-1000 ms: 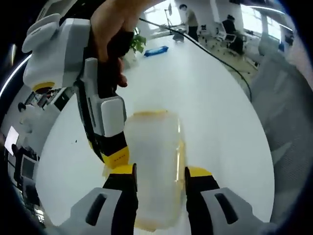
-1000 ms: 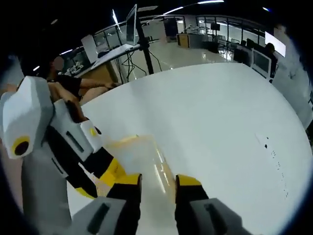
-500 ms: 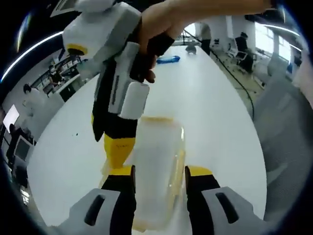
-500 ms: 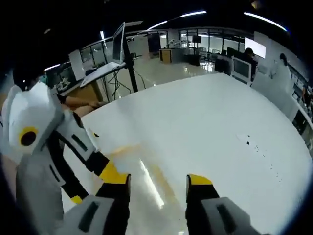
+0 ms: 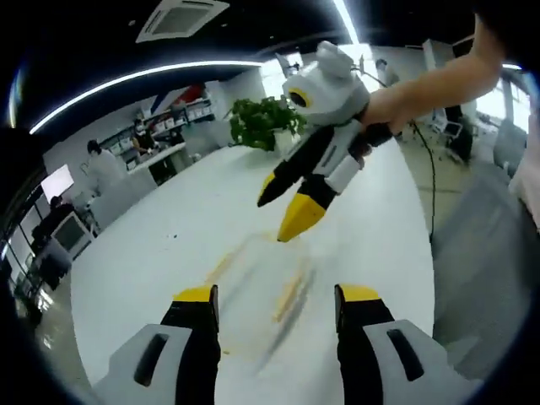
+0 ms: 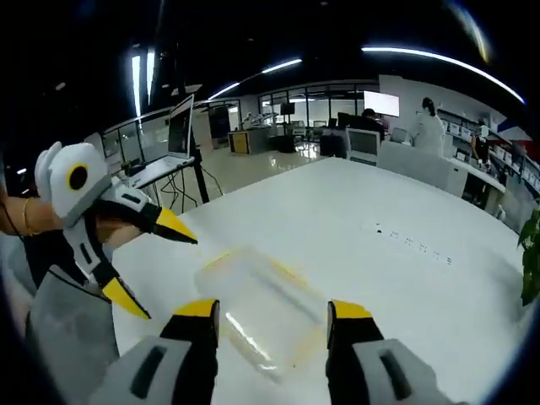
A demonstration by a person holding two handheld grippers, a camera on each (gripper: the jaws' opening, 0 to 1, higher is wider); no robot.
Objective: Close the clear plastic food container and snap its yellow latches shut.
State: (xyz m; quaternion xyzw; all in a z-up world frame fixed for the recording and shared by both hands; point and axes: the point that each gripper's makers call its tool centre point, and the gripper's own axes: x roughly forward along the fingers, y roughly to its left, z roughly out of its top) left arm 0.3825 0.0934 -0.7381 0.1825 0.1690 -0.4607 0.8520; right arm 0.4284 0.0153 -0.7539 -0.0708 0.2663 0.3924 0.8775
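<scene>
Right gripper view: one clear container (image 6: 263,314) sharp on the white table (image 6: 405,278), lid on, yellow latches along its sides, beyond and between the spread, empty right gripper (image 6: 274,312) jaws. Left gripper view: same container (image 5: 266,291) motion-blurred ahead of the left gripper (image 5: 277,297), wide apart, holding nothing. Potted plant (image 5: 266,122) behind.

I hold both grippers raised, left gripper (image 6: 160,261) with jaws spread, right gripper (image 5: 287,211) likewise parted, neither gripping anything
</scene>
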